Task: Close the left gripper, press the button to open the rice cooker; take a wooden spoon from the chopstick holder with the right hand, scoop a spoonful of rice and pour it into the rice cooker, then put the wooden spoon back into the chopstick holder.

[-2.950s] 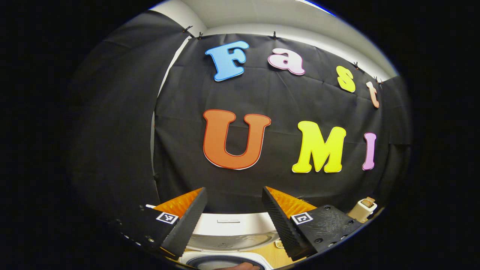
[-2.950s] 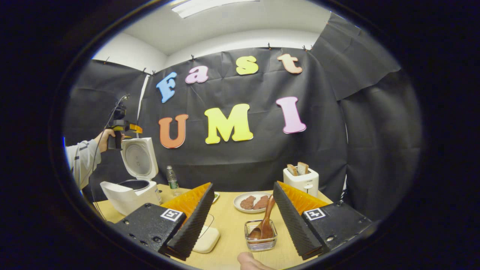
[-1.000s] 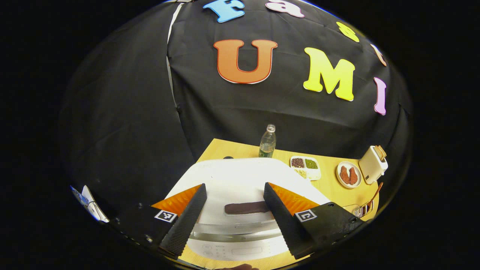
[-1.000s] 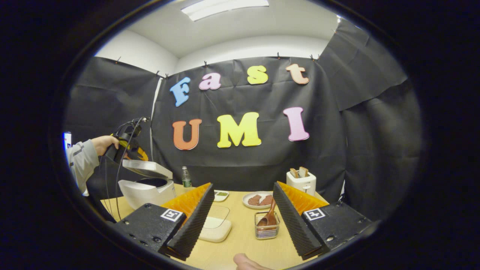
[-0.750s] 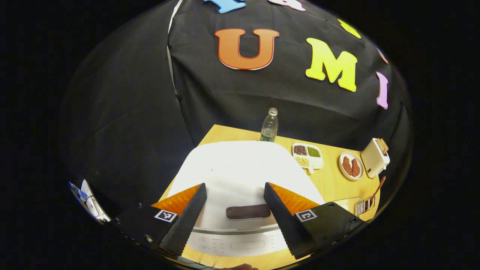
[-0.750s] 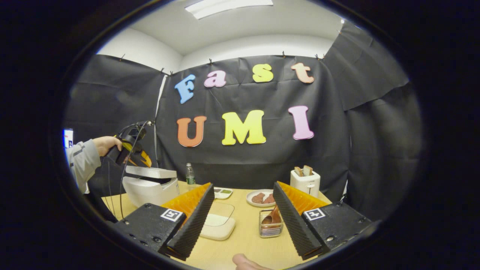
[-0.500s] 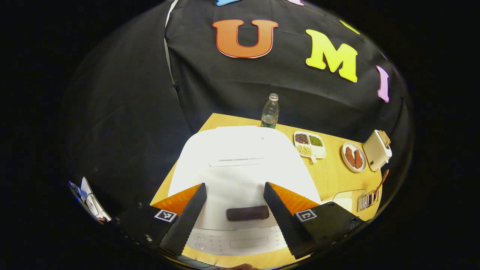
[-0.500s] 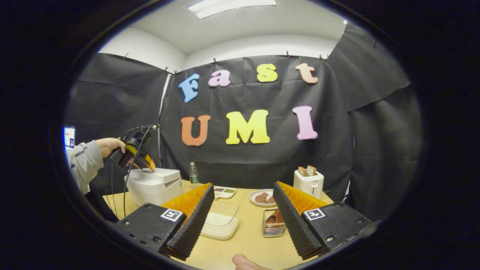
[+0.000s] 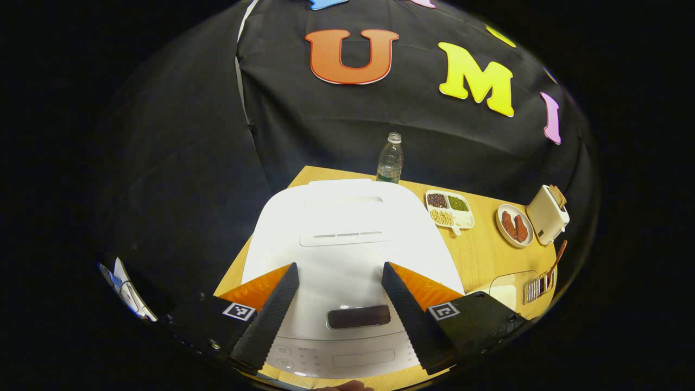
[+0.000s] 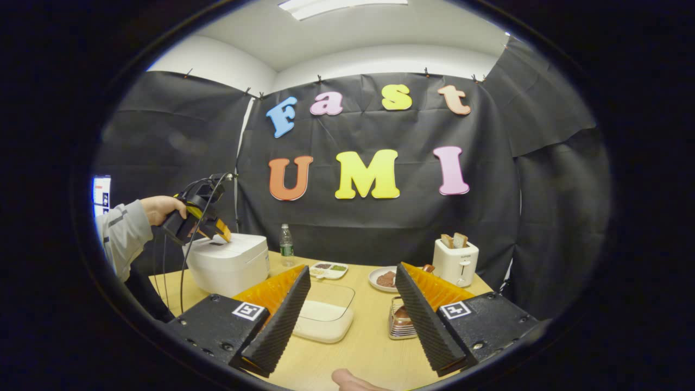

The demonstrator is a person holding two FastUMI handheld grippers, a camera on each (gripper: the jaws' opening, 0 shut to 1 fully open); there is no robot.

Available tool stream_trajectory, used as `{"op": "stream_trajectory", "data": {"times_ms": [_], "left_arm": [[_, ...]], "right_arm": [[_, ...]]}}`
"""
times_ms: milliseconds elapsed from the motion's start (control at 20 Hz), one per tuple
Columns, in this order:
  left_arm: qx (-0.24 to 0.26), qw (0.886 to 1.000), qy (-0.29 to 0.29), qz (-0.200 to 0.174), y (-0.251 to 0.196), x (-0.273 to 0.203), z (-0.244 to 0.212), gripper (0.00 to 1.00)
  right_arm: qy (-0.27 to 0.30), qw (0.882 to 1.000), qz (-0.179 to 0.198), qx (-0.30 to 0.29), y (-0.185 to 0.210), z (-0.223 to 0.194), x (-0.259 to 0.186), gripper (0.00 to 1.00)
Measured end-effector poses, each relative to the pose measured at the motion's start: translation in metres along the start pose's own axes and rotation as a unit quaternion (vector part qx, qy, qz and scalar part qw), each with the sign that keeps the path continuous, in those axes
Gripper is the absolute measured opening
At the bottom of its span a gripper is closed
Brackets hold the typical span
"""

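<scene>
Left tongs [image 9: 339, 304]: jaws apart, poised over the rice cooker [image 9: 347, 228], whose lid is down; the dark button [image 9: 358, 316] lies between them.
Risk: pressed with jaws apart, they could straddle the button and the lid would stay latched.
Right tongs [image 10: 350, 315]: jaws apart, empty, right of the cooker.
Spoon [image 10: 403, 315]: in the holder [image 10: 400, 326] behind the right finger, mostly hidden.
Rice dish [image 10: 324, 315]: partly hidden.

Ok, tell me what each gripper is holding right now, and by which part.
Nothing is held. The left gripper is open above the closed rice cooker; the right gripper is open over the table, the wooden spoon in its holder.
</scene>
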State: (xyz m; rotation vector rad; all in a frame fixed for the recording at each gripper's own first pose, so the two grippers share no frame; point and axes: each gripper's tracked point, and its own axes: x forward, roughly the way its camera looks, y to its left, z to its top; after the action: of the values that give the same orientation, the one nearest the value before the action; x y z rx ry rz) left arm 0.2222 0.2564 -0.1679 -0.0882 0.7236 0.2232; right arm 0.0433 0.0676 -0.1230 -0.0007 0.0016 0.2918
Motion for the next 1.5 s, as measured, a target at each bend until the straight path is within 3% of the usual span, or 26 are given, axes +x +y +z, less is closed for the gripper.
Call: {"op": "stream_trajectory", "data": {"times_ms": [500, 750, 950, 1150, 1200, 1400, 1500], "left_arm": [[-0.004, 0.999, -0.045, 0.019, 0.001, -0.004, 0.004, 0.99], [-0.003, 0.998, -0.062, 0.018, -0.009, -0.028, 0.006, 0.97], [0.006, 0.995, -0.102, 0.011, -0.02, -0.076, 0.023, 0.97], [-0.001, 0.989, -0.149, -0.012, -0.034, -0.127, 0.024, 0.98], [-0.001, 0.987, -0.163, -0.014, -0.037, -0.139, 0.024, 0.97], [0.001, 0.975, -0.223, -0.015, -0.045, -0.184, 0.016, 0.97], [0.004, 0.968, -0.249, -0.017, -0.053, -0.202, 0.008, 0.96]], "right_arm": [[-0.01, 1.0, -0.018, -0.011, -0.003, 0.01, -0.008, 1.0], [-0.025, 0.999, -0.03, -0.02, -0.006, 0.023, -0.016, 1.0], [-0.035, 0.998, -0.039, -0.021, -0.009, 0.035, -0.02, 0.96], [-0.048, 0.997, -0.054, -0.021, -0.017, 0.051, -0.028, 1.0], [-0.051, 0.997, -0.057, -0.021, -0.018, 0.054, -0.03, 0.96], [-0.057, 0.995, -0.075, -0.024, -0.028, 0.065, -0.036, 1.0], [-0.058, 0.995, -0.085, -0.016, -0.035, 0.069, -0.036, 0.96]]}}
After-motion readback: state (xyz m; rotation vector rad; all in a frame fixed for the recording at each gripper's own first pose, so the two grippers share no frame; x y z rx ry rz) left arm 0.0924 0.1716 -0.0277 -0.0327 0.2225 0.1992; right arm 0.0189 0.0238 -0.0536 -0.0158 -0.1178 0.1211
